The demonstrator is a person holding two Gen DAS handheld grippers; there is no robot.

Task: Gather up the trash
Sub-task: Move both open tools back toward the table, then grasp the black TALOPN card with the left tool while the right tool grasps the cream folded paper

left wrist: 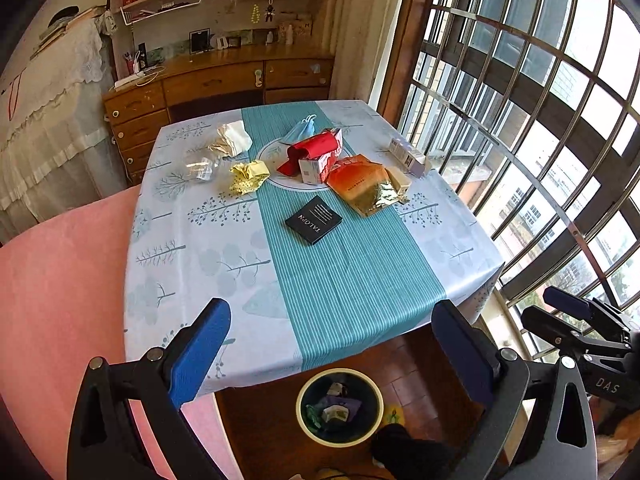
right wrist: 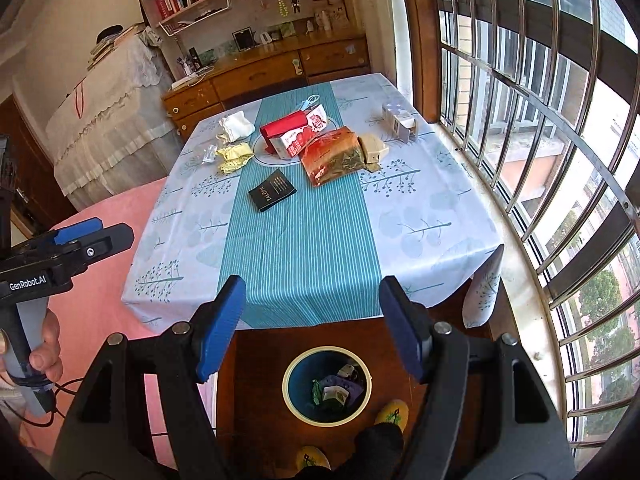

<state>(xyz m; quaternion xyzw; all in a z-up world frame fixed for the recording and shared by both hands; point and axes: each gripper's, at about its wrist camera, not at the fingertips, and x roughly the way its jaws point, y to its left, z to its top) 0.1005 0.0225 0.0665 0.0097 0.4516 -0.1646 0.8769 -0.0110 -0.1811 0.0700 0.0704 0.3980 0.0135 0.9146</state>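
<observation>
Trash lies on the far half of the table [left wrist: 340, 280]: a black TALOPN packet [left wrist: 313, 219] [right wrist: 272, 190], an orange foil pouch [left wrist: 362, 184] [right wrist: 334, 154], a red-and-white carton [left wrist: 316, 154] [right wrist: 296, 134], yellow crumpled paper [left wrist: 248, 176] [right wrist: 234, 156], white tissue [left wrist: 232, 138] [right wrist: 237, 125], a clear wrapper [left wrist: 202, 168] and a blue face mask [left wrist: 304, 126]. A round bin [left wrist: 339, 406] [right wrist: 327, 386] with trash stands on the floor below the near edge. My left gripper [left wrist: 332, 354] is open and empty above it. My right gripper [right wrist: 312, 332] is open and empty too.
A small white box [left wrist: 408, 156] [right wrist: 400, 122] sits at the table's far right by the barred window [left wrist: 540, 140]. A pink bed cover [left wrist: 60, 300] lies left. A wooden desk [left wrist: 220, 84] with shelves stands behind. Feet in yellow slippers [right wrist: 392, 412] are beside the bin.
</observation>
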